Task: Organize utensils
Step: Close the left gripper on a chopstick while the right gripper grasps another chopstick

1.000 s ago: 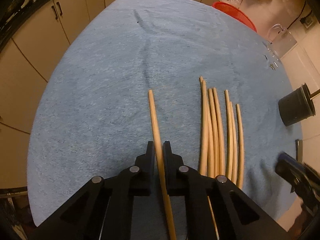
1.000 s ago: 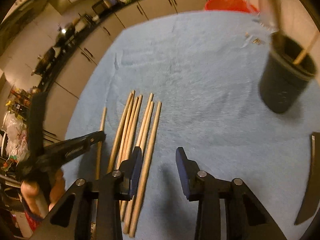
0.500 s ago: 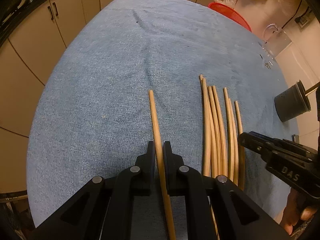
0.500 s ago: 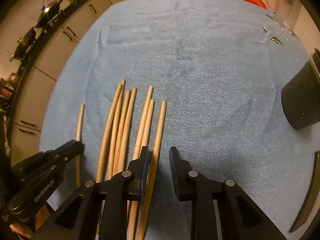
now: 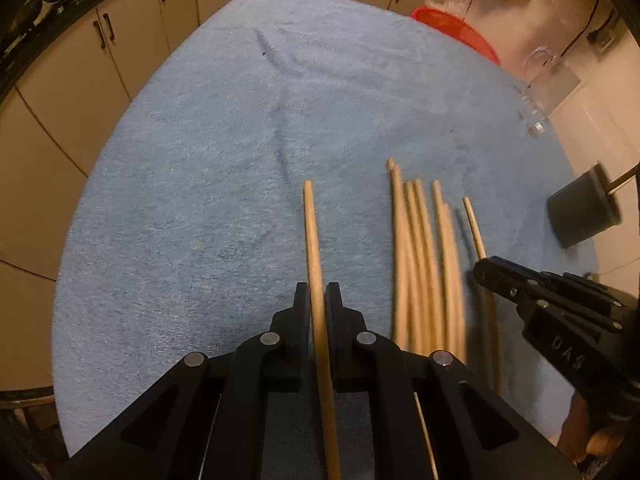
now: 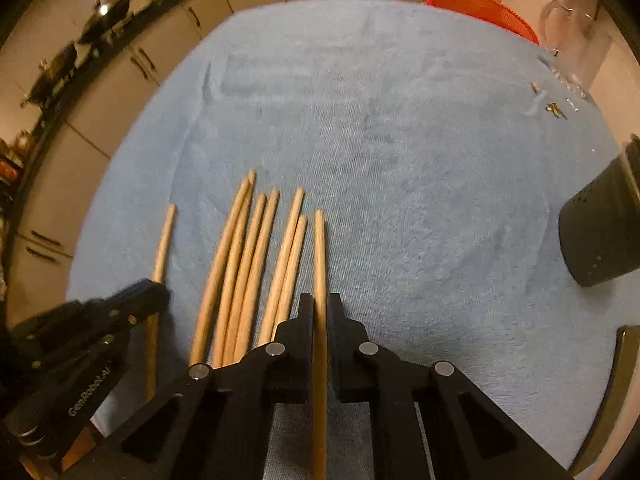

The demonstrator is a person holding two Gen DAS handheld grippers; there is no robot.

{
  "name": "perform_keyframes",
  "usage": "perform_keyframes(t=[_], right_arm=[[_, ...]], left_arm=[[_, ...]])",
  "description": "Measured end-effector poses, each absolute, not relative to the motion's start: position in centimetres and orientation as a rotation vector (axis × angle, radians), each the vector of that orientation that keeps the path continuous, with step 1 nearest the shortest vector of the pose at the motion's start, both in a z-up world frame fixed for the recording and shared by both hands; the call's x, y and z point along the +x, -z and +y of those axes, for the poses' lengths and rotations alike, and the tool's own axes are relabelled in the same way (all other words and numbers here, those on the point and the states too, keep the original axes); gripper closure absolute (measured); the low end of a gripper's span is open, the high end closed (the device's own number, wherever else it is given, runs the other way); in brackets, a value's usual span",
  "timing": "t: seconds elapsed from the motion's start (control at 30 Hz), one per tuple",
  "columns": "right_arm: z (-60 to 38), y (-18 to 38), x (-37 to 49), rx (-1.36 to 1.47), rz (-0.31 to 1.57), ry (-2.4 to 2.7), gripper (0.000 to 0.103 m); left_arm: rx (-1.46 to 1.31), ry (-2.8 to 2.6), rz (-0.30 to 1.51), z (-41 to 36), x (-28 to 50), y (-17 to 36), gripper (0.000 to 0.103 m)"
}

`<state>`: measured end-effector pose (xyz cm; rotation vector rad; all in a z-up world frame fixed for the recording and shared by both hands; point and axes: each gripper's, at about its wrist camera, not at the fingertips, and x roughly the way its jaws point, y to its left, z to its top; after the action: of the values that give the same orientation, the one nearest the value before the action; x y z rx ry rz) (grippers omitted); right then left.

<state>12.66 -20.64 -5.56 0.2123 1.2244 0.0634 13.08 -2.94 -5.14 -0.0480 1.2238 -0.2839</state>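
Observation:
Several wooden chopsticks (image 5: 424, 264) lie side by side on a blue cloth (image 5: 240, 140). My left gripper (image 5: 318, 294) is shut on a single chopstick (image 5: 311, 232) that lies apart, left of the bunch. My right gripper (image 6: 320, 304) is shut on the rightmost chopstick (image 6: 319, 252) of the bunch (image 6: 248, 260). The right gripper also shows in the left wrist view (image 5: 486, 270), and the left gripper in the right wrist view (image 6: 156, 290). A black utensil holder (image 6: 600, 224) stands at the right with a stick in it (image 5: 580, 208).
A red basket (image 6: 480, 12) and a clear jug (image 5: 552, 80) stand at the far right of the table. Small metal bits (image 6: 554, 108) lie near the jug. A dark flat object (image 6: 612, 392) lies at the right edge. Kitchen cabinets (image 5: 80, 60) run behind.
My right gripper moved over the rightmost chopstick and closed on it. My left gripper kept its hold on the single chopstick.

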Motion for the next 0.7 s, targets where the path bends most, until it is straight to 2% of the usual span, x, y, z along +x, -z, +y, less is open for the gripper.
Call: perform_keyframes(t=[0.17, 0.4, 0.53, 0.63, 0.7], right_arm=[[-22.2, 1.8, 10.9, 0.291, 1.079, -0.13, 0.096], [-22.5, -3.5, 6.6, 0.259, 0.862, -0.152, 0.096], [-21.9, -4.3, 5.0, 0.259, 0.825, -0.153, 0.096], [-21.7, -4.5, 5.0, 0.261, 0.823, -0.154, 0.096], [-22.0, -4.4, 5.2, 0.266, 0.826, -0.16, 0.096]], left_arm=[[-0.085, 0.304, 1.124, -2.2, 12.2, 1.9, 0.096], [-0.086, 0.341, 0.961, -1.5, 9.8, -3.4, 0.096], [-0.05, 0.321, 1.018, -1.8, 10.4, -3.1, 0.096], [-0.016, 0.28, 1.092, -2.2, 11.7, -1.4, 0.092], [-0.031, 0.289, 1.154, -2.3, 12.6, 0.0, 0.08]])
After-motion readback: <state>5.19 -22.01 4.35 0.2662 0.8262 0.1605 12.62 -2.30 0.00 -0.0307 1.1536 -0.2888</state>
